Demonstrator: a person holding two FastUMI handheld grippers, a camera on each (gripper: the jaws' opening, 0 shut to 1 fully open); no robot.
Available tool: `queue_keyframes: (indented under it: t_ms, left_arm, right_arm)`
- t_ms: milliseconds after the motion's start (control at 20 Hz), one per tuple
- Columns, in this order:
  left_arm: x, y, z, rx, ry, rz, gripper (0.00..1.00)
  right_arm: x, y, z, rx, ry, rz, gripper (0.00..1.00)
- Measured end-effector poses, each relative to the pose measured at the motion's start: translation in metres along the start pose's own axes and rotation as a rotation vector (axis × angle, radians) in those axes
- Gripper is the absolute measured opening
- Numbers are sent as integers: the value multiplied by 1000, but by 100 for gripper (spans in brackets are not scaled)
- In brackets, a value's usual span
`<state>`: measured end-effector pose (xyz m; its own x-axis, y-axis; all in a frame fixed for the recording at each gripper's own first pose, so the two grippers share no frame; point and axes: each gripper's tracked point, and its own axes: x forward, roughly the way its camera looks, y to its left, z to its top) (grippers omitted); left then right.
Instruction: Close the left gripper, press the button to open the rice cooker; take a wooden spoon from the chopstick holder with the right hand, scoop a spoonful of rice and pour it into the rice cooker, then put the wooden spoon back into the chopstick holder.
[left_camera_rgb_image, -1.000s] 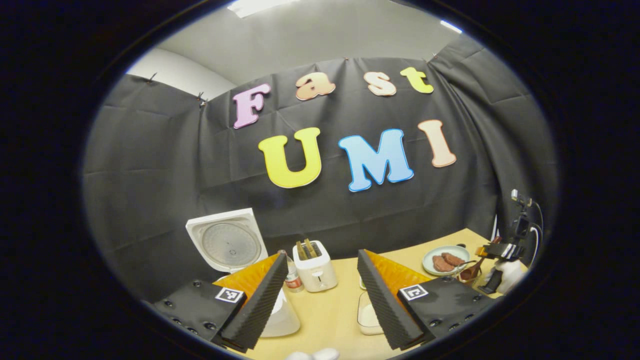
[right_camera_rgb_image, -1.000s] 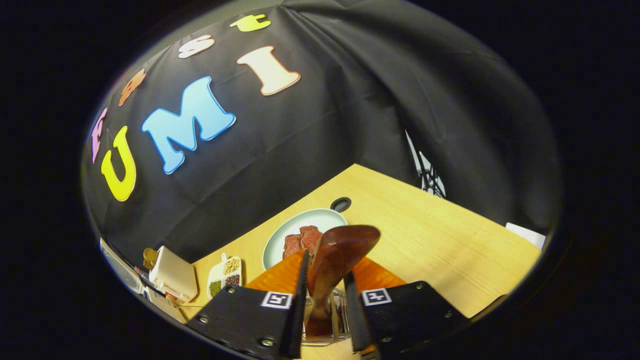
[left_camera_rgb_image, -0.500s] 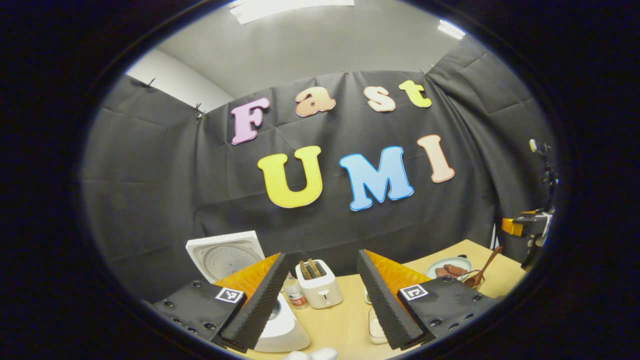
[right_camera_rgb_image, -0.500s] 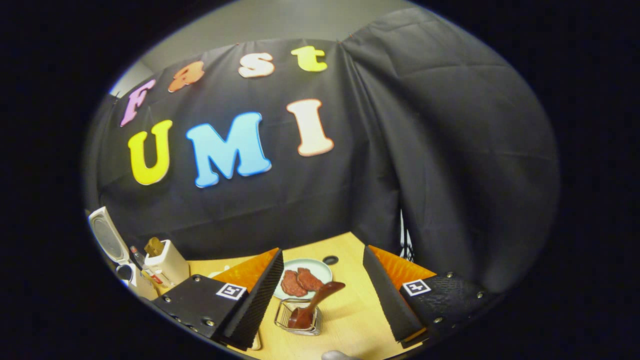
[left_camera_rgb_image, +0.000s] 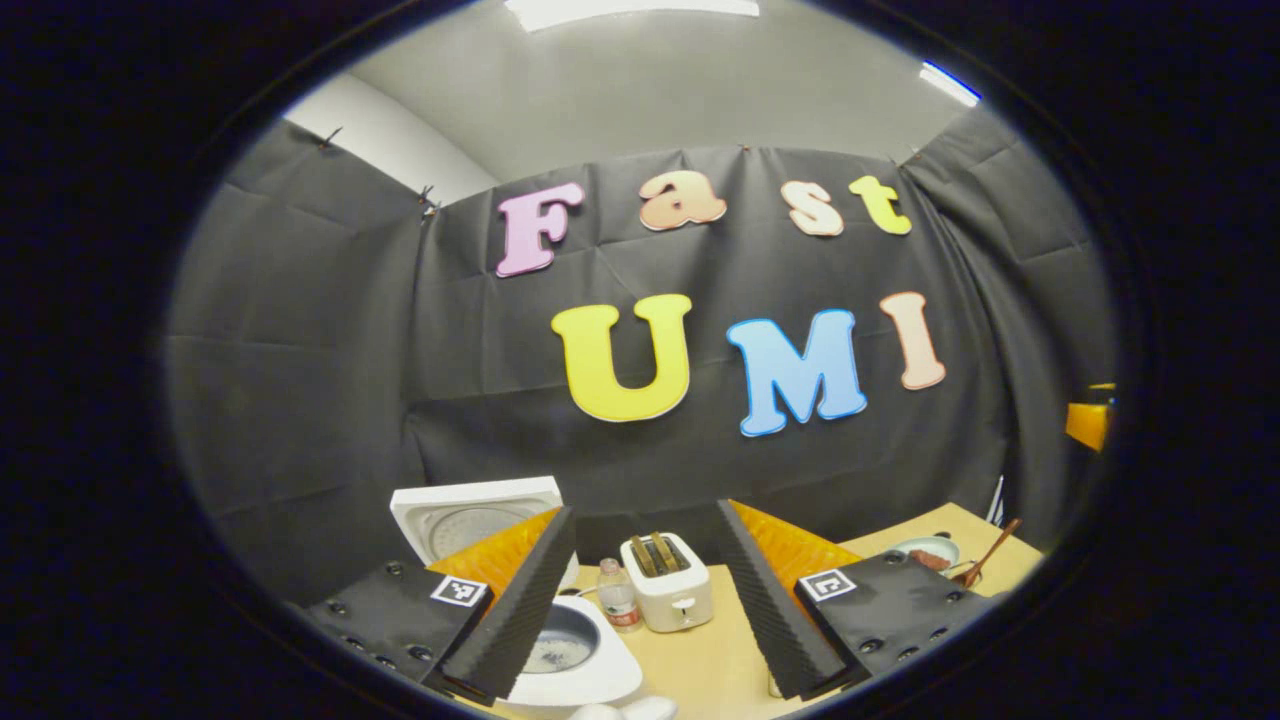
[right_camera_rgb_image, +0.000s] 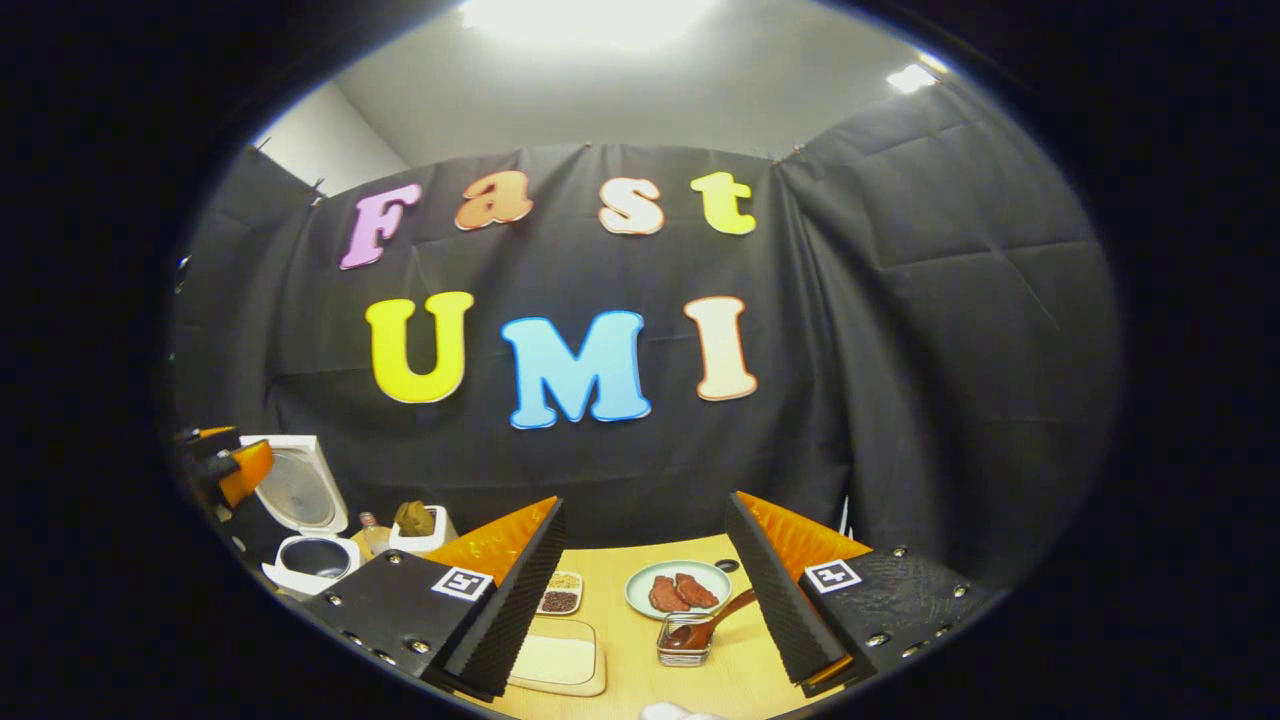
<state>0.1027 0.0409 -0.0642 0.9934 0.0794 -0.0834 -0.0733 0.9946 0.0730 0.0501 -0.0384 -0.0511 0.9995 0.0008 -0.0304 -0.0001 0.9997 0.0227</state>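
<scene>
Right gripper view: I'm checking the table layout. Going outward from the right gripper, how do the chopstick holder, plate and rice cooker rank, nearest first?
1. Chopstick holder, just ahead between the open jaws.
2. Plate, right behind the holder.
3. Rice cooker, far left, lid up.

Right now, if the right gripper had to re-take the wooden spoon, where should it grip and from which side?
Grip the bare handle of the wooden spoon, near its upper end. It leans up and to the right out of the chopstick holder, bowl end down inside, so that stretch is likely the only free part. Come from above and the right with the open right gripper, fingers straddling the handle, clear of the plate.
</scene>
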Motion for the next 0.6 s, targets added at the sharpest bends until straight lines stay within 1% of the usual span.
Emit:
queue_keyframes:
  t_ms: [50, 100, 200, 250, 350, 400, 450, 600]
  left_arm:
    - [13, 17, 7, -13, -5, 24, 99]
    - [29, 37, 17, -7, -20, 56, 99]
    - [57, 73, 39, 39, -69, 115, 99]
    - [73, 87, 48, 55, -79, 129, 98]
    - [110, 109, 62, 42, -95, 138, 98]
    - [129, 122, 63, 26, -102, 137, 99]
    - [145, 135, 61, 18, -98, 150, 99]
    - [193, 175, 41, 41, -41, 221, 97]
  right_arm:
    - [-7, 10, 0, -34, -8, 10, 97]
    - [-10, 24, 3, -48, -17, 31, 98]
    - [-11, 50, 2, -52, -6, 70, 98]
    - [-11, 59, 0, -49, 4, 84, 97]
    - [-6, 74, -3, -42, 28, 107, 93]
    - [-3, 81, -4, -37, 40, 117, 95]
    - [-1, 86, -5, -40, 47, 123, 95]
    - [5, 99, -5, -50, 63, 141, 95]
